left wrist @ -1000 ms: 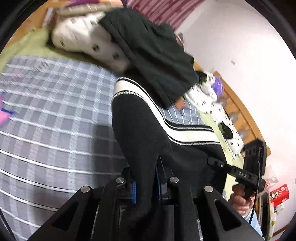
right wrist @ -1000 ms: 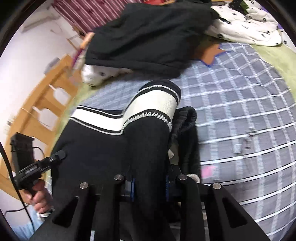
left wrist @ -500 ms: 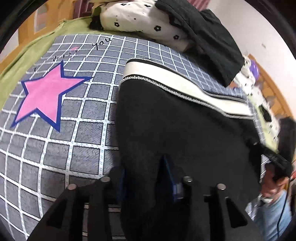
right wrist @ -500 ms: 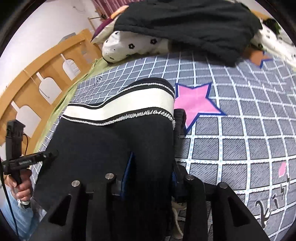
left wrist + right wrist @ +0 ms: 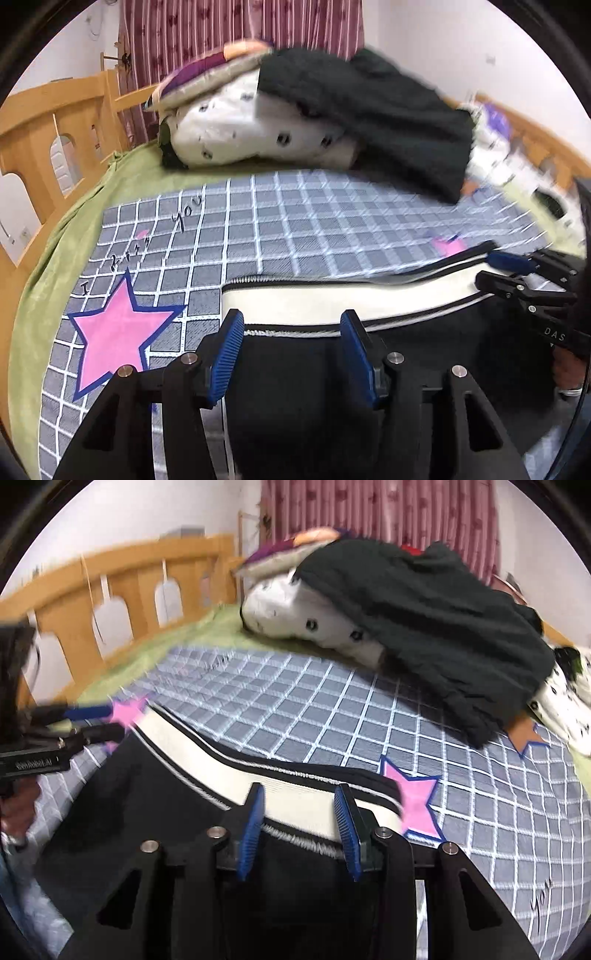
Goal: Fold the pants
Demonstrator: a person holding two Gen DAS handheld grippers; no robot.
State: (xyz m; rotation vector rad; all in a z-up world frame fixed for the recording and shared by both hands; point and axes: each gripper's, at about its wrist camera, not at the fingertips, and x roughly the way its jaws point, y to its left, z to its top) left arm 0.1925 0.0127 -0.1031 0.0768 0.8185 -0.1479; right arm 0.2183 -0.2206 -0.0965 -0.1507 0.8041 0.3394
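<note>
The black pants (image 5: 314, 373) with a white, black-edged waistband (image 5: 332, 301) lie flat on the grey checked bedcover (image 5: 277, 229). My left gripper (image 5: 291, 328) is open, its blue pads on either side of the waistband's left end, holding nothing. My right gripper (image 5: 299, 805) is open over the waistband's right end (image 5: 303, 797). Each gripper also shows in the other view: the right one (image 5: 506, 269) at the far right, the left one (image 5: 92, 720) at the far left, both with jaws apart.
A white spotted pillow (image 5: 258, 136) and a dark green garment (image 5: 388, 122) are piled at the head of the bed. A wooden bed rail (image 5: 48, 129) runs along the left. Pink stars (image 5: 114, 332) mark the cover; a striped curtain (image 5: 240, 33) hangs behind.
Both grippers lowered the pants onto the bed and opened, letting go of the fabric. The pants went from hanging to lying flat with the waistband stretched across.
</note>
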